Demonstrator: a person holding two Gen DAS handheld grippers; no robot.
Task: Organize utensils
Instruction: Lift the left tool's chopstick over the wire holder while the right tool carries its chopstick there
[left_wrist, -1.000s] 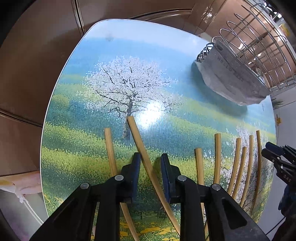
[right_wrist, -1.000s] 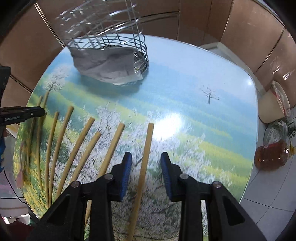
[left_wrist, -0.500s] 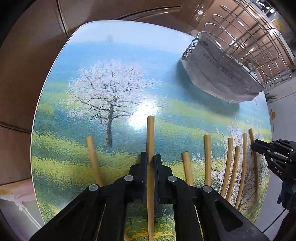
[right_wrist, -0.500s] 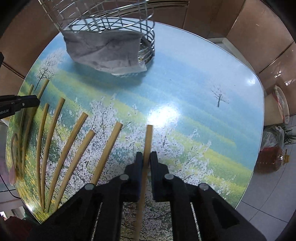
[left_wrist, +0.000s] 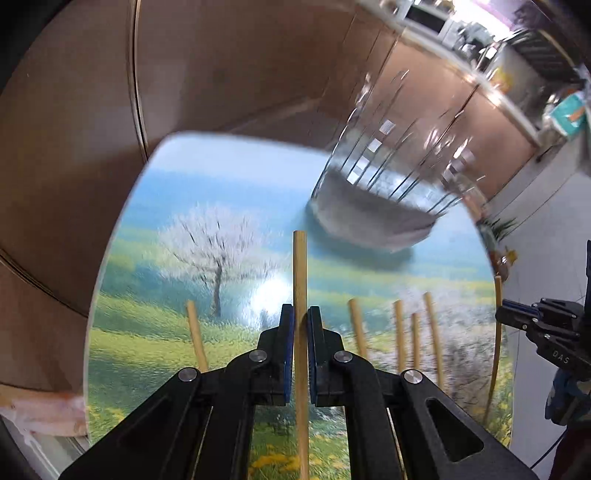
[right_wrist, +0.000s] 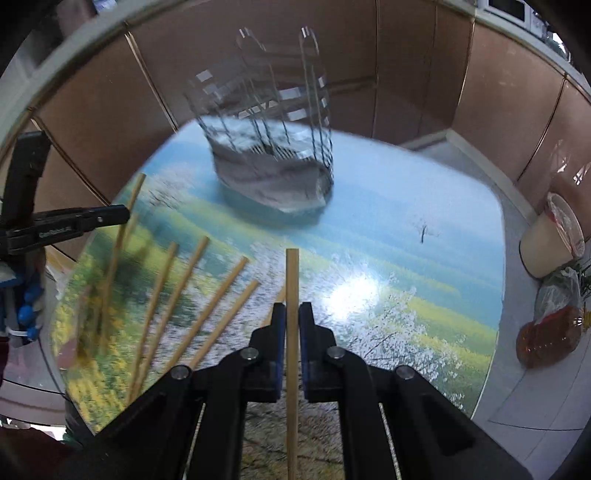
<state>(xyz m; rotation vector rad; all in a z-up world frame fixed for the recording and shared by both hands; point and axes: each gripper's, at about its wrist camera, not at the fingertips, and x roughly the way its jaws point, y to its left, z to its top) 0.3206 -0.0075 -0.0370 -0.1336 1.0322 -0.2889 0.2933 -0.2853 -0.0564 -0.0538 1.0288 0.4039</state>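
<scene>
My left gripper is shut on a bamboo chopstick that points straight ahead, lifted off the table. My right gripper is shut on another chopstick, also raised. Several more chopsticks lie fanned on the landscape-printed table; they appear again as chopsticks in the left wrist view. A wire utensil basket with a grey cloth at its base stands at the far side; the same basket is blurred in the left wrist view. The other gripper shows at each view's side edge.
Brown wall panels surround the table on the far and left sides. To the right on the floor stand a cream bucket and an amber oil bottle. A lone chopstick lies left of my left gripper.
Both grippers closed on a chopstick each, then rose off the table and tilted up, so the basket and walls now fill more of both views.
</scene>
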